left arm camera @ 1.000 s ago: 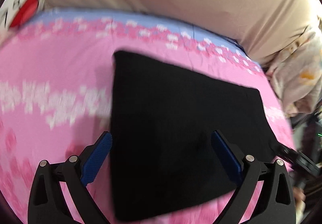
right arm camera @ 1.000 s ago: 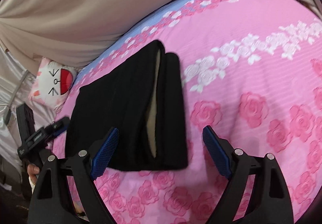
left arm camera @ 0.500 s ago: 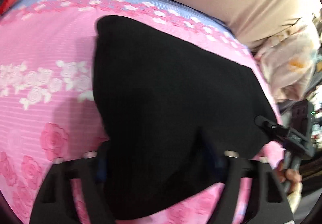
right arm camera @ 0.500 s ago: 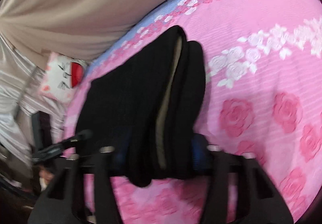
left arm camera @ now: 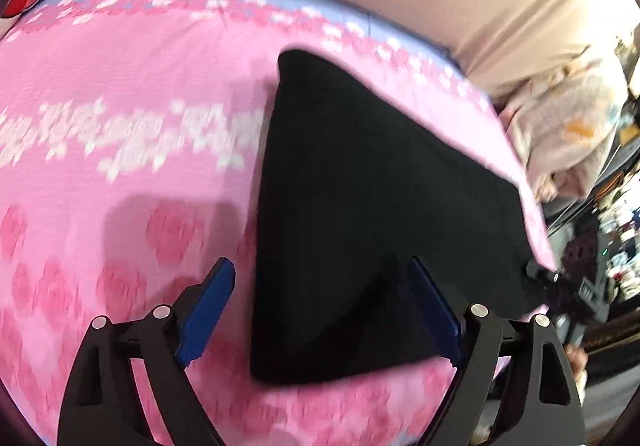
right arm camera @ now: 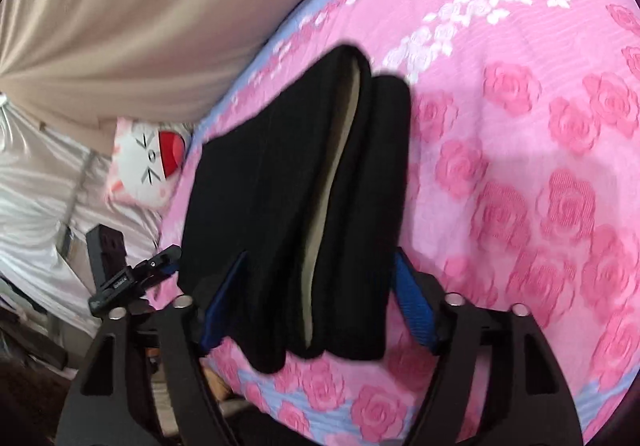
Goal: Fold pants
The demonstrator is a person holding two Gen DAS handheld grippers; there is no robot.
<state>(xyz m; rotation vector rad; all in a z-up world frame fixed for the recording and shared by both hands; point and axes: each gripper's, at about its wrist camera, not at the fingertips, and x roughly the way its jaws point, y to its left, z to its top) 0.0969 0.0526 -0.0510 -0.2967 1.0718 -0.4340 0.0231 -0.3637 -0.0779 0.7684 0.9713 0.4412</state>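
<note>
Pants (left arm camera: 360,213) lie folded in a flat black stack on the pink bed (left arm camera: 120,93). In the left wrist view they fill the middle of the frame, and their near corner sits low in the middle.

Left claw (left arm camera: 320,310) is at the bottom of that frame. It is open, and it has just been opening wider. Its blue fingers (left arm camera: 208,306) stand wide apart, one over the pink sheet and one over the black cloth. The near part of the pants is between them, but the fingers do not press on it.

In the right wrist view the pants (right arm camera: 280,185) show their layered edge, with a pale lining peeking out. Right claw (right arm camera: 316,302) is open too and has just been opening. The end of the pants sits between its fingers (right arm camera: 412,306), not squeezed.

A white plush (right arm camera: 148,161) lies at the middle left, just beside the bed.
</note>
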